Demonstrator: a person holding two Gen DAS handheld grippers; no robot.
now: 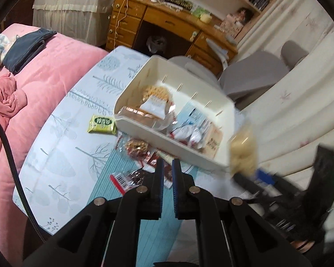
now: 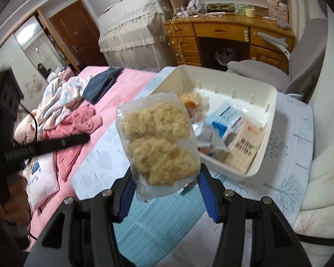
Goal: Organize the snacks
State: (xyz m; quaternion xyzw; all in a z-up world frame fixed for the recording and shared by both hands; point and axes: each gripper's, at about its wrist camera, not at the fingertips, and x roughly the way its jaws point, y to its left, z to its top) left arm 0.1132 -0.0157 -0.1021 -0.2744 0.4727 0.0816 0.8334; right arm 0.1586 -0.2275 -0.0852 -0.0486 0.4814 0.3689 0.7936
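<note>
My right gripper (image 2: 164, 178) is shut on a clear bag of pale yellow crispy cakes (image 2: 160, 142), held up above the table in front of the white bin (image 2: 265, 133). The same bag (image 1: 243, 153) shows blurred at the bin's right corner in the left wrist view. The white bin (image 1: 144, 126) holds several snack packets, a blue-and-white pack (image 2: 229, 120) and a beige box (image 2: 245, 151). My left gripper (image 1: 167, 169) is shut with nothing in it, above loose red and dark packets (image 1: 142, 153). A yellow-green packet (image 1: 102, 124) lies left of the bin.
The table carries a white tree-print cloth (image 1: 62, 146) with a teal striped mat (image 2: 164, 222) near me. A pink bed (image 1: 44, 66) with clothes lies left. A wooden desk (image 2: 225, 37) and grey chair (image 1: 251, 73) stand behind the bin.
</note>
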